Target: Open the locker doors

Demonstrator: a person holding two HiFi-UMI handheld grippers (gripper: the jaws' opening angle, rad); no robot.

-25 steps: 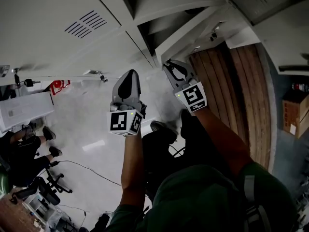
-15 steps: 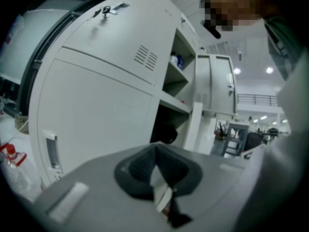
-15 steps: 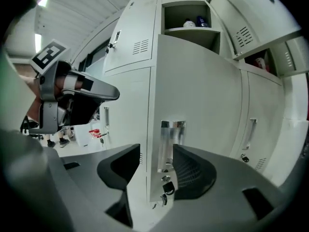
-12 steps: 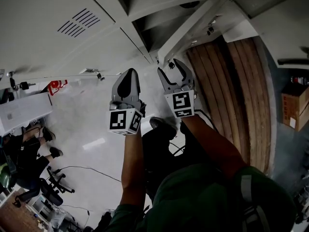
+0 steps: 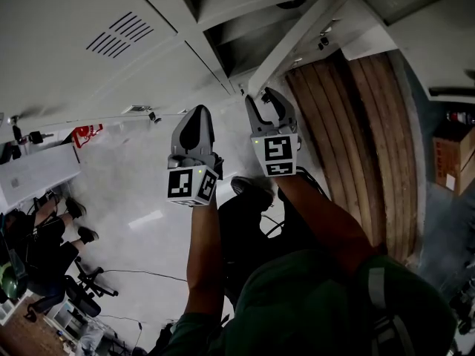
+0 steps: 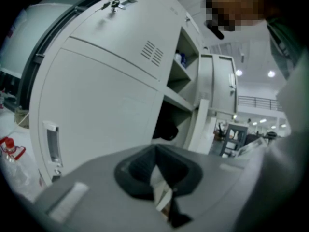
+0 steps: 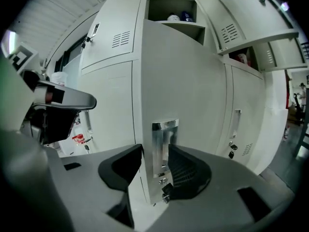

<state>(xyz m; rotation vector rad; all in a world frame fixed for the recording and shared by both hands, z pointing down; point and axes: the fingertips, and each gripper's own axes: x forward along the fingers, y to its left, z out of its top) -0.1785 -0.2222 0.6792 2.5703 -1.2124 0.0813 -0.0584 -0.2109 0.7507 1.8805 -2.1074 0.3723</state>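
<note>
Your right gripper (image 5: 263,99) has swung in from the right to the free edge of the locker door (image 7: 193,91). Its jaws have opened wide and have just been closing a little. They stand apart now, straddling that edge, with the chrome handle plate (image 7: 164,129) between them. The pads sit just beside the door on either side, and no firm squeeze shows yet. Your left gripper (image 5: 194,124) has hardly shifted. It hangs just beside the right one, jaws together on nothing.

You seem to be at the grasp on this door, which already stands out from the cabinet, partly open. For the next move, bring the jaws fully onto the edge at the handle. Then draw the door along the arc of its hinge, letting your wrist turn with it so the pads do not slide off the thin edge. The neighbouring lower door (image 7: 246,124) on the right still looks shut, as does the lower door on the left (image 7: 108,110), so more openings probably remain after this one.
</note>
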